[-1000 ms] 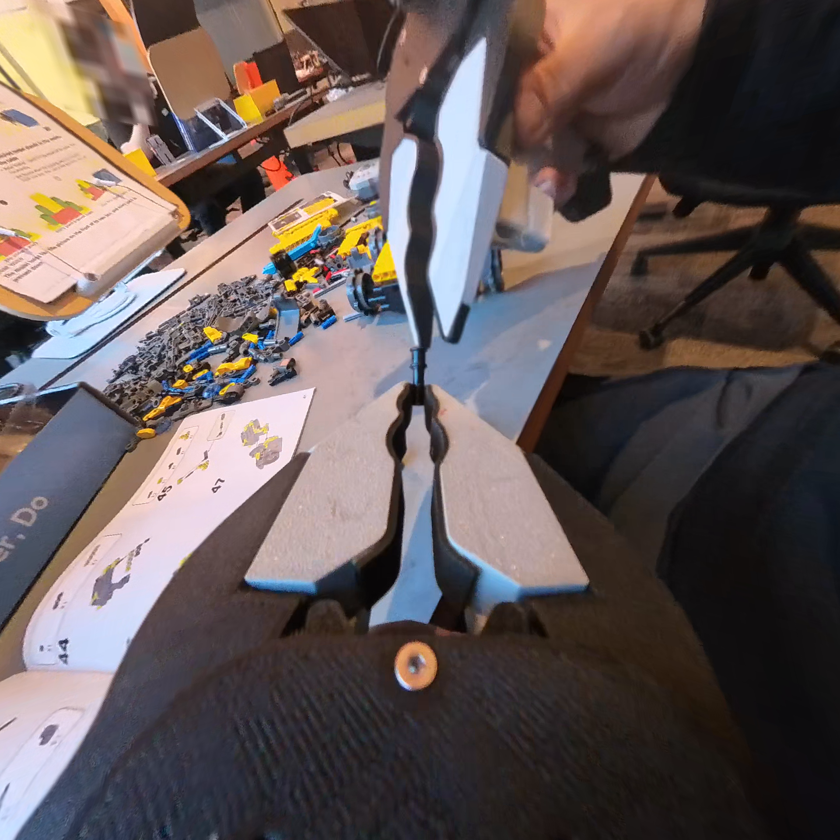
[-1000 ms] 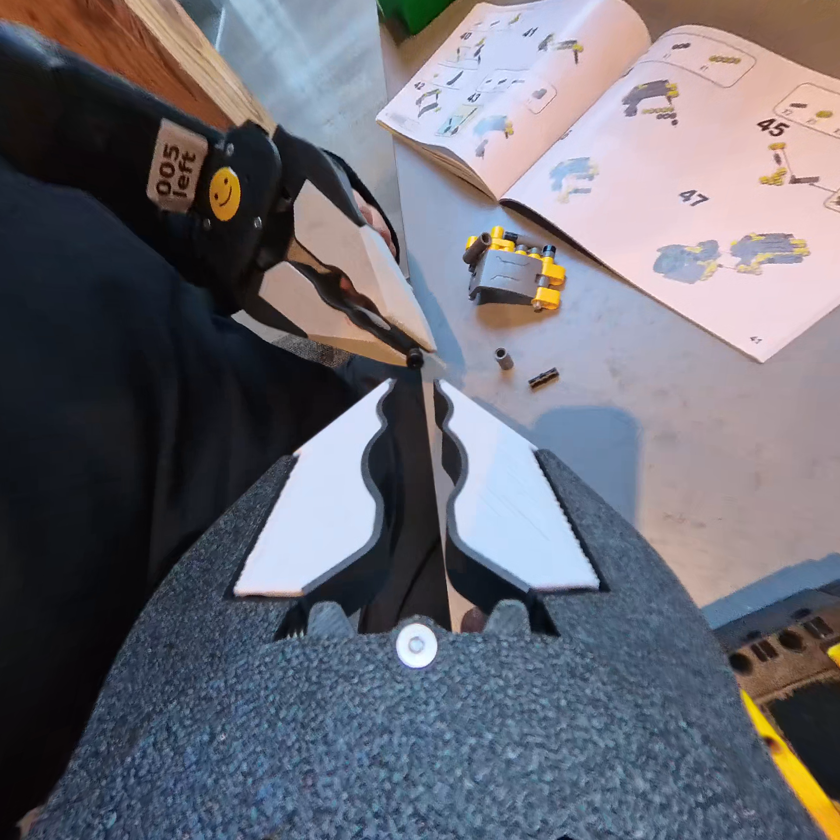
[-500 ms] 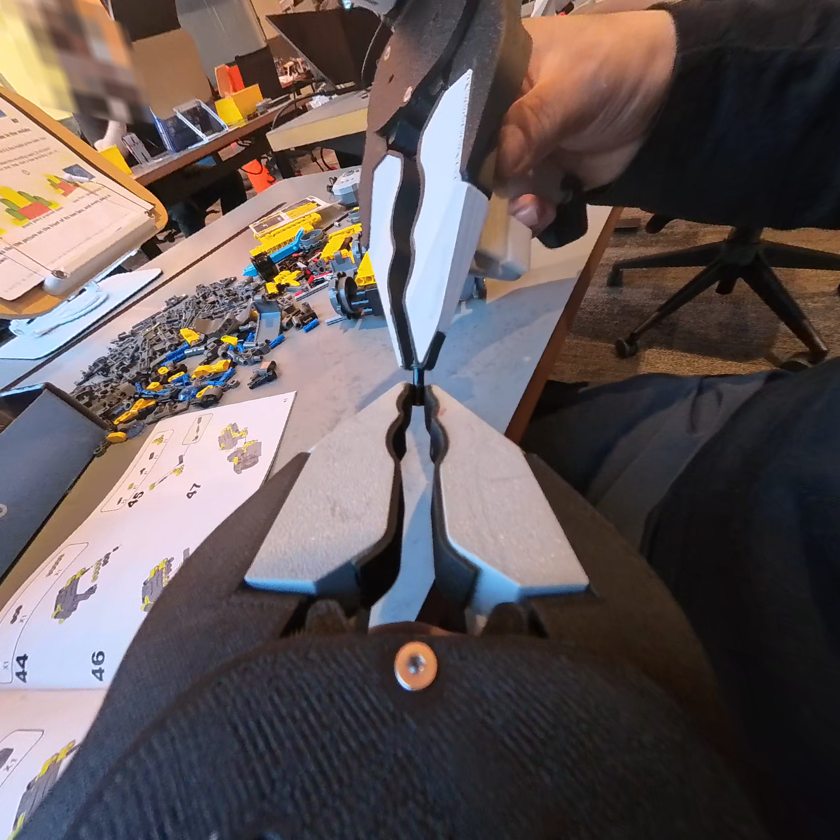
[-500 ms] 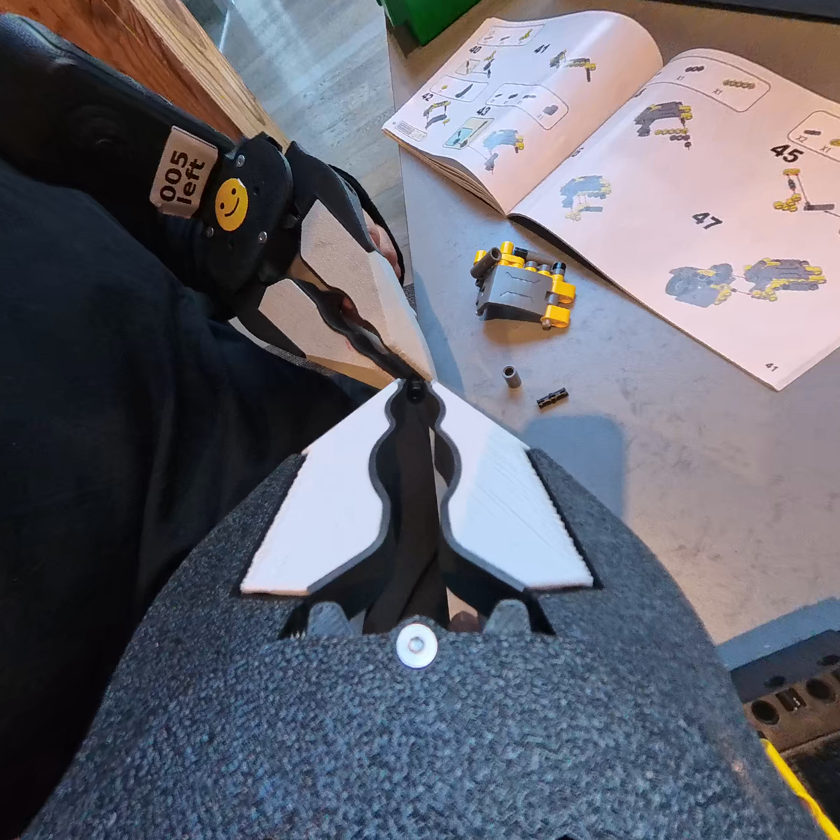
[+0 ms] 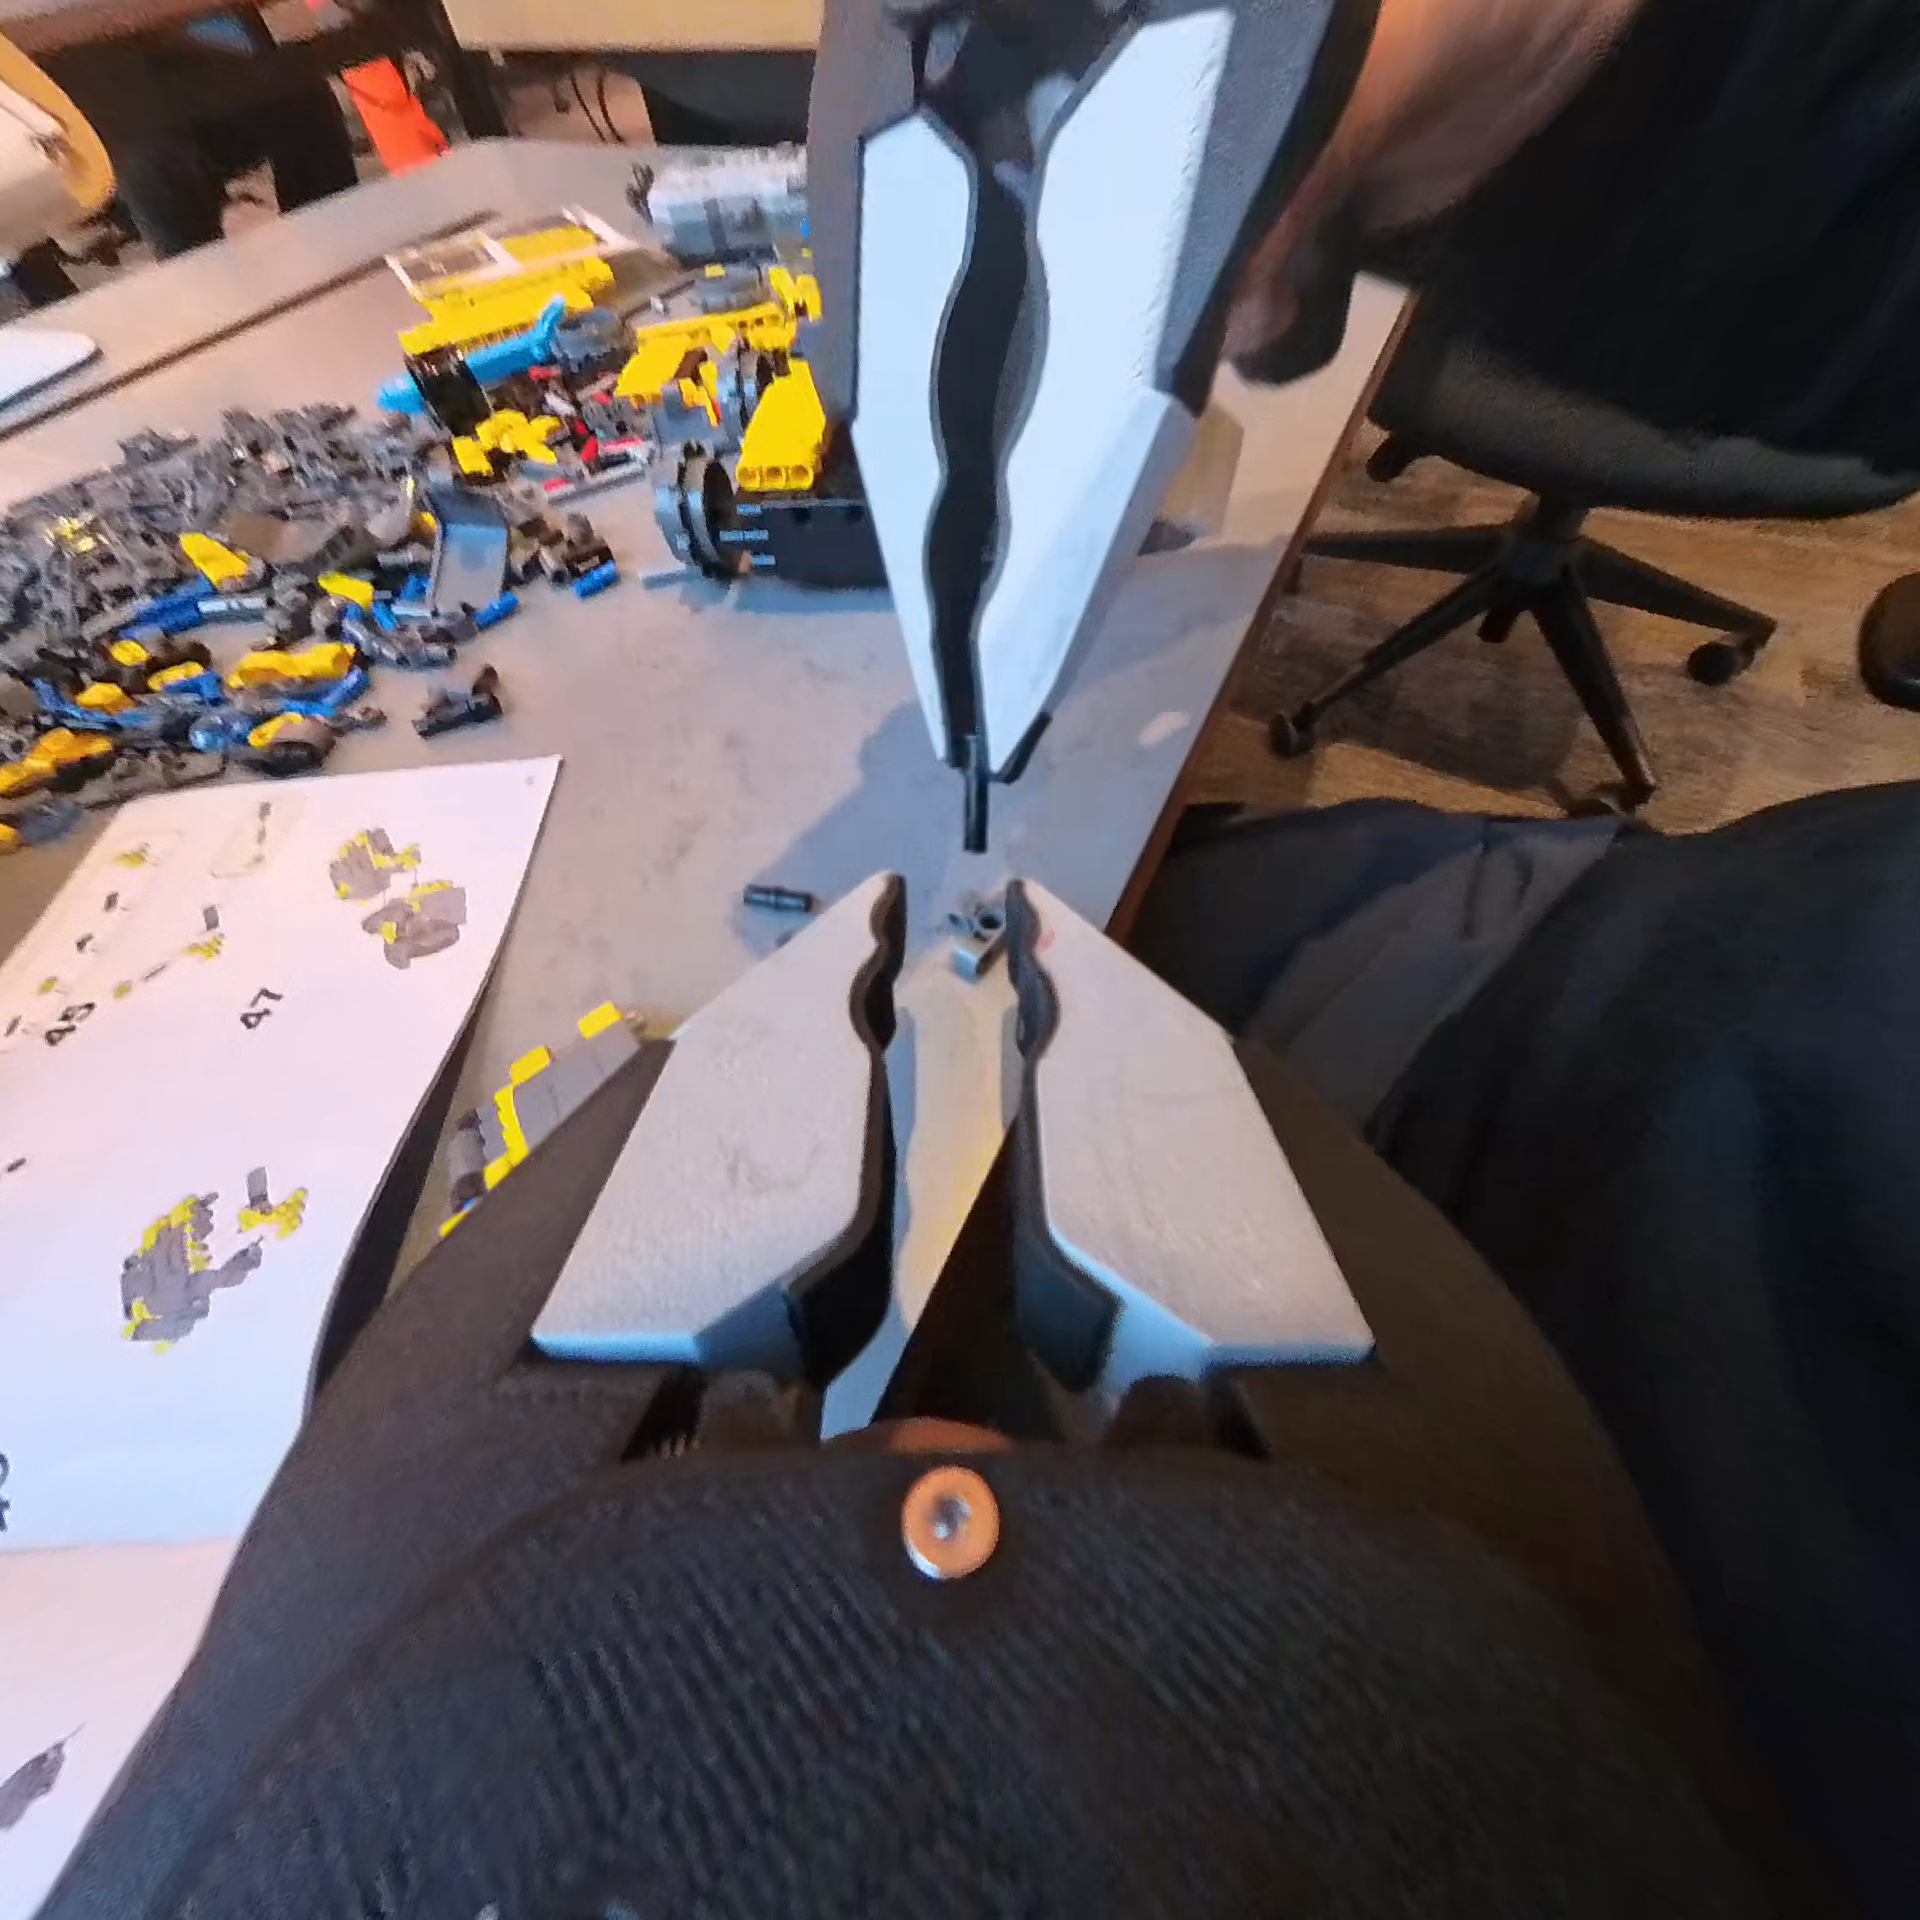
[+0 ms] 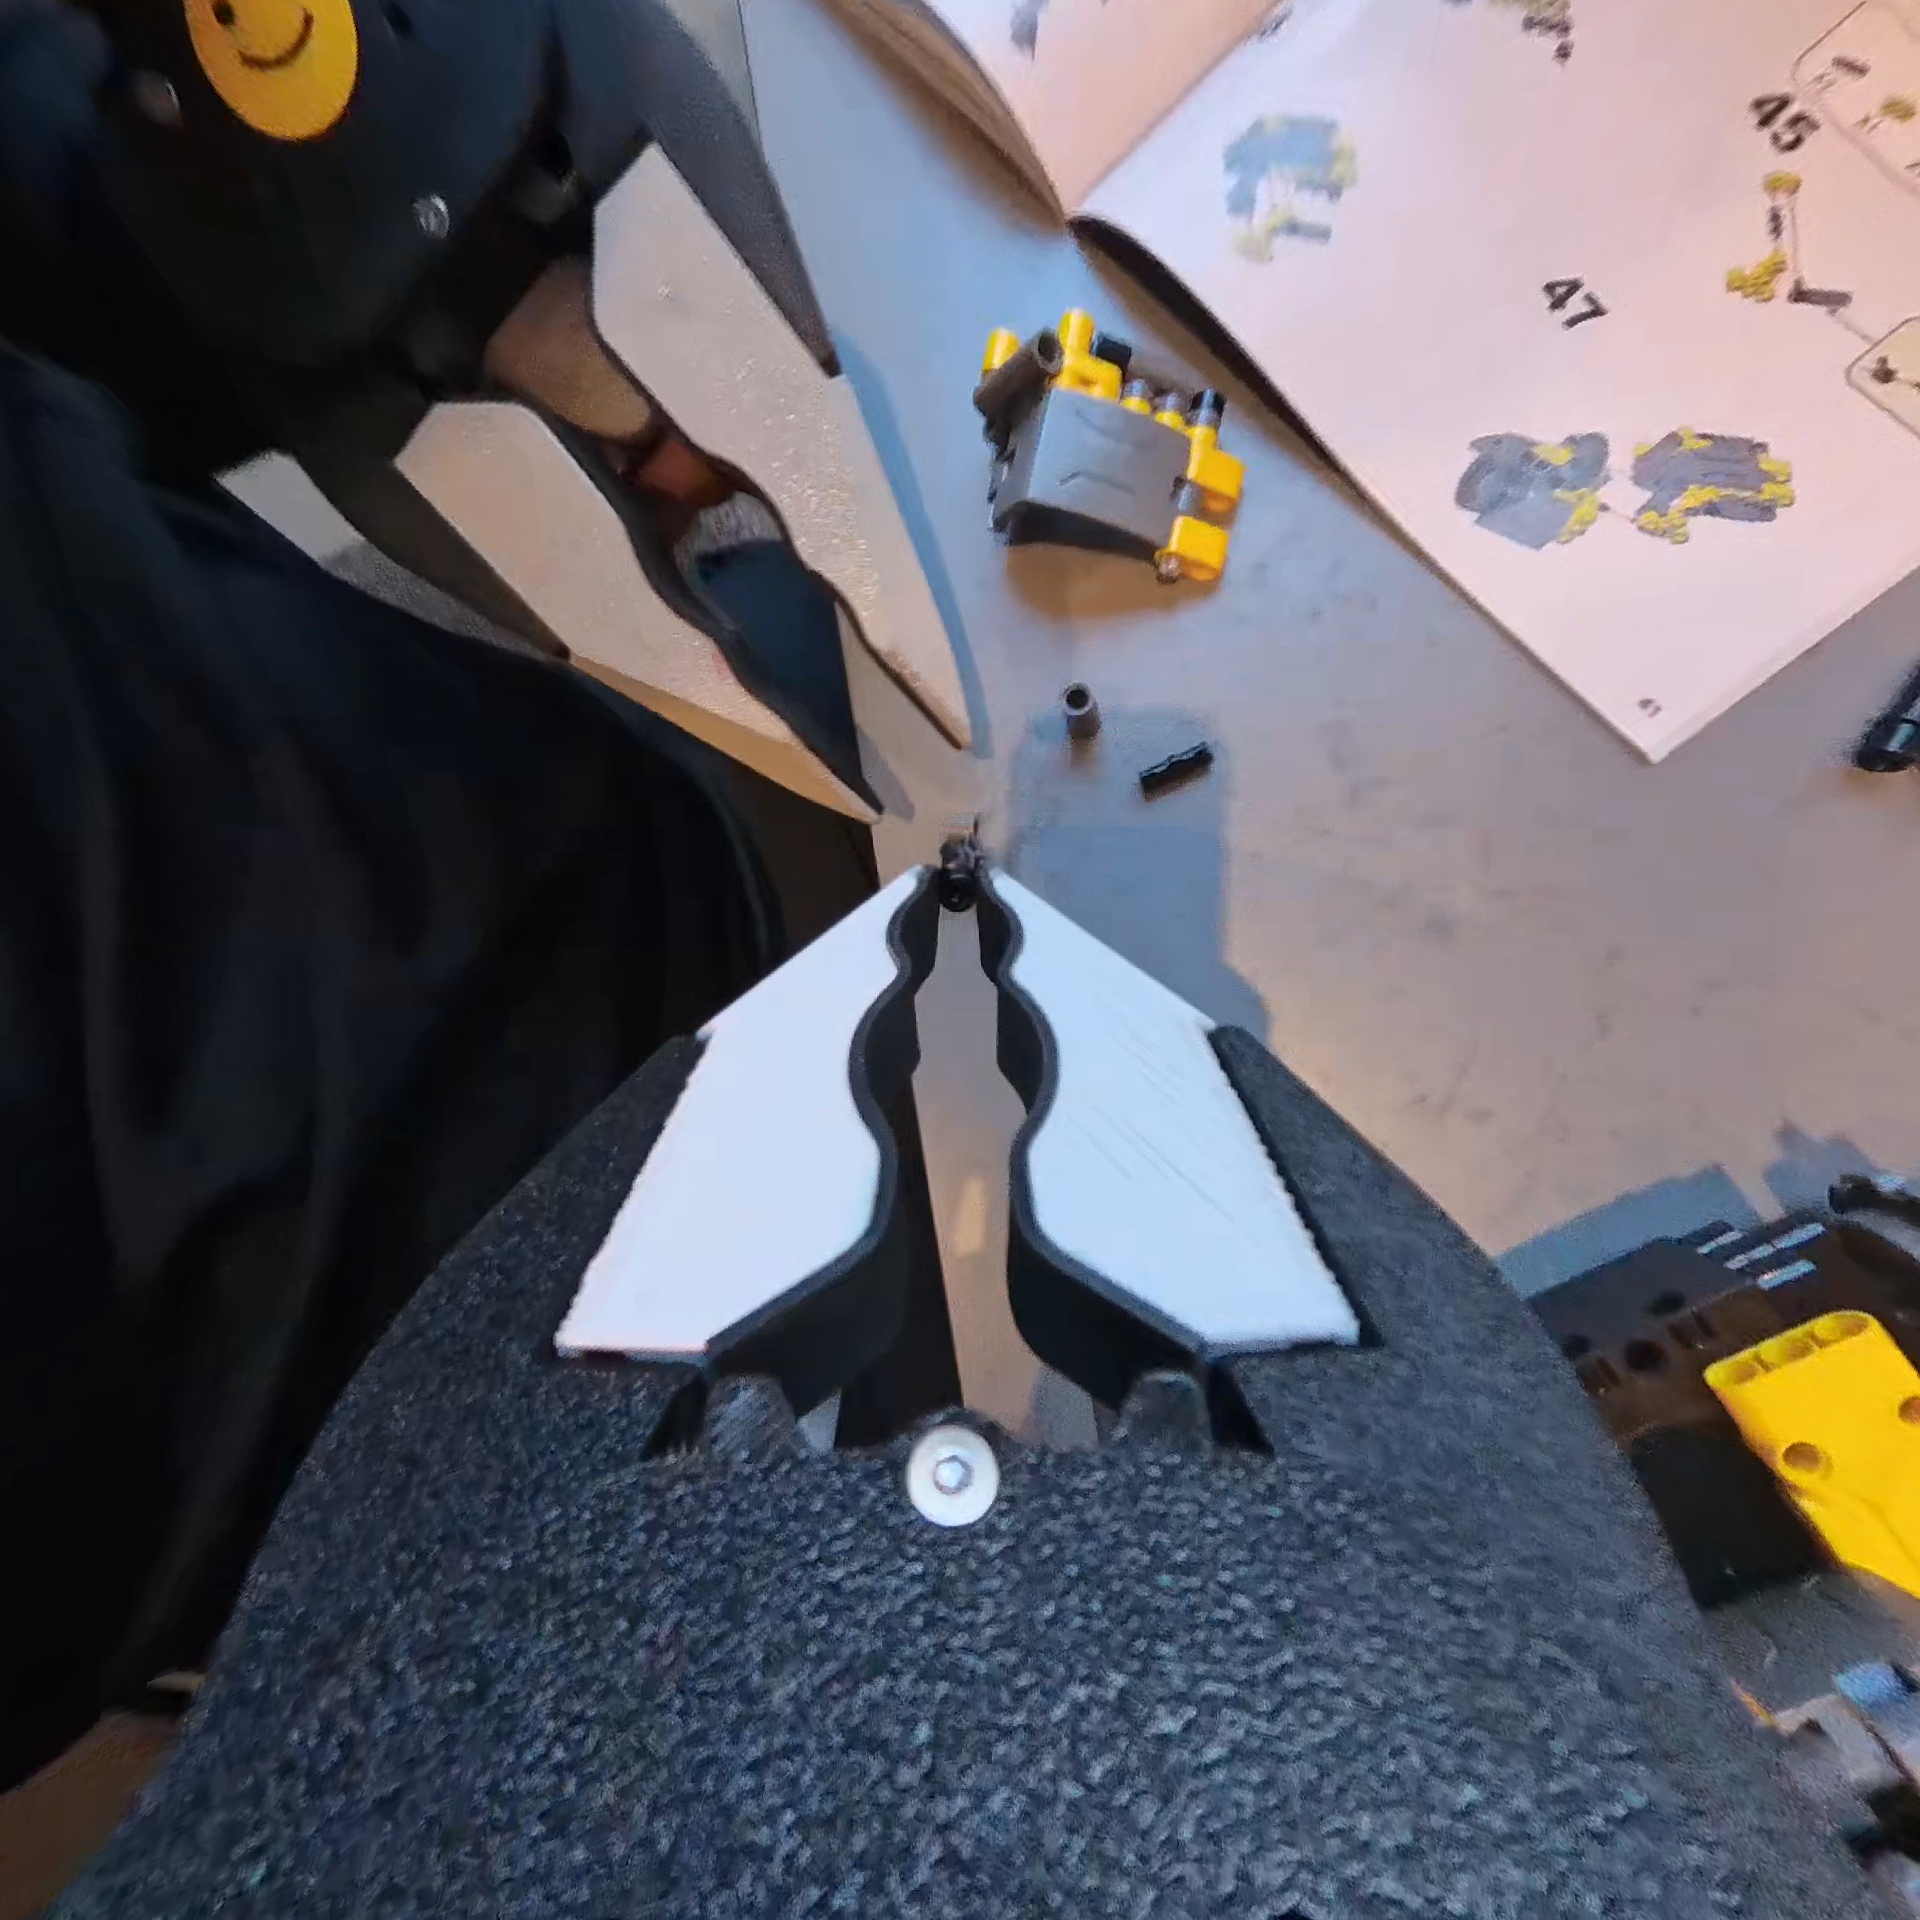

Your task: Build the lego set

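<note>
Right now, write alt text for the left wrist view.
The left gripper is open over a grey table, a small grey piece between its fingers. The right gripper points down, pinching a thin black pin. Brick parts and a booklet lie left.

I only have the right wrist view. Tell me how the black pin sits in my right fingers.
Observer: In the left wrist view the thin black pin hangs upright below the right gripper, pinched only at its top end.
Operator: Report what lies ahead of the left gripper.
Observer: The left gripper is open. A small grey bush on the grey table shows in the gap between its fingers.
Operator: Name the spare parts outside my frame.
Observer: A heap of loose grey, blue and yellow building pieces lies beyond the open instruction booklet.
</note>
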A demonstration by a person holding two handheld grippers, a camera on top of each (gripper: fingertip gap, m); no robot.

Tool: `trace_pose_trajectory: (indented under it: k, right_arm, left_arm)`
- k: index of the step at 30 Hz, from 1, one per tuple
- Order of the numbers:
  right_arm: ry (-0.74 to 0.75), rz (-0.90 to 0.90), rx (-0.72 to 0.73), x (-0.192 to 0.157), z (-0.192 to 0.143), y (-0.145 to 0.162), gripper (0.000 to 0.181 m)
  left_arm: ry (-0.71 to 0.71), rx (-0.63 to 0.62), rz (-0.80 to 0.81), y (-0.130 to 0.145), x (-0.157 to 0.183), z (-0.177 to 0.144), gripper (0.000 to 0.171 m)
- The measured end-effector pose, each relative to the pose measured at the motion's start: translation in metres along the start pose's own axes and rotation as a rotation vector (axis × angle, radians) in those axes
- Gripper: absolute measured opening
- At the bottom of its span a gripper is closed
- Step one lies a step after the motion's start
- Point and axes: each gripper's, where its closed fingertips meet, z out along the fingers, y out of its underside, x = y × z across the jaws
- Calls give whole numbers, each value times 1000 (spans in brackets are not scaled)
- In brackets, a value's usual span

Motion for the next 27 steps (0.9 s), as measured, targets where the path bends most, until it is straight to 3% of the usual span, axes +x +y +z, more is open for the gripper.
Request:
trace_pose_trajectory:
  k: [7,27]
  right_arm:
    - [72,-84,-186,0,12,9,6]
    - [127,-172,-315,-1,18,9,6]
  left_arm:
    - [4,-139,50,20,5,13,17]
    - [-18,-162,90,21,3,16,7]
